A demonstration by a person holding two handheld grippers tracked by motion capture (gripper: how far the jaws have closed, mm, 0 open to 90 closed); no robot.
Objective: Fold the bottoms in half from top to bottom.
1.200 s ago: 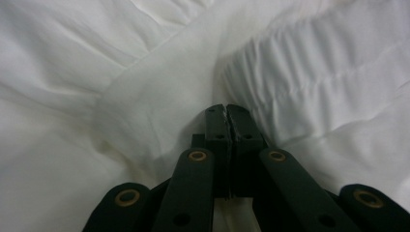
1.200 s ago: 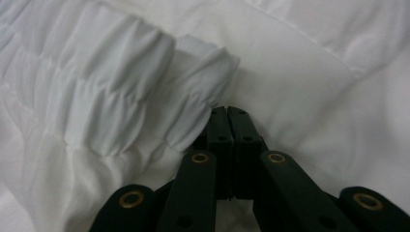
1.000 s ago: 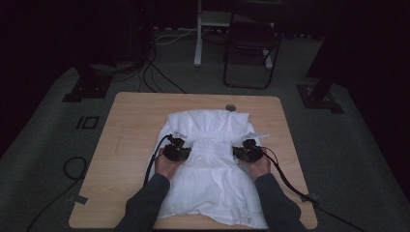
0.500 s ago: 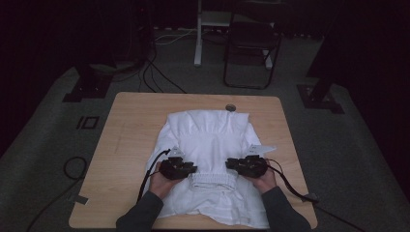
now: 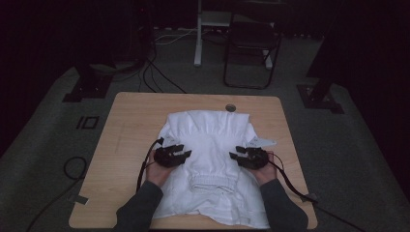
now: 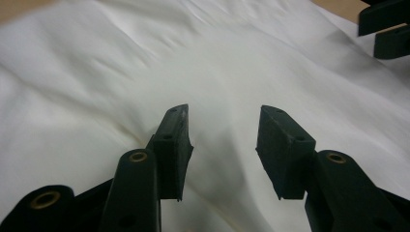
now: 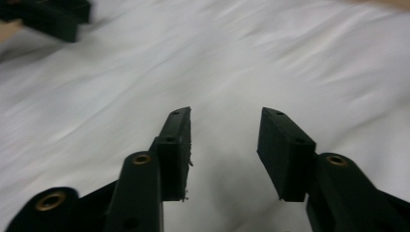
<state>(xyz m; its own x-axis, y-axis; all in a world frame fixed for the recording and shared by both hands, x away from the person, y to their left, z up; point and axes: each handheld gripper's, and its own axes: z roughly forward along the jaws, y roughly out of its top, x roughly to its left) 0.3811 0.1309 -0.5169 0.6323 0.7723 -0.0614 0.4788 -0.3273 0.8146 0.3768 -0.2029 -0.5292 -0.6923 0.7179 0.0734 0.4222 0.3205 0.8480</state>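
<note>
A white garment lies spread over the middle of the wooden table, with a ribbed band folded across its near part. My left gripper hovers over the cloth's left side and points inward. My right gripper mirrors it on the right. Both sets of jaws have just been opening and stand apart with nothing between them. In the left gripper view the left gripper hangs above white cloth. In the right gripper view the right gripper is likewise over cloth.
A round cable hole sits at the table's far edge. Beyond the table stand a dark chair and a white post. Cables and black stand bases lie on the floor.
Both hands drew a fold of the garment toward the near edge, then lifted back a little. The ribbed band now lies free on the near part of the cloth.
</note>
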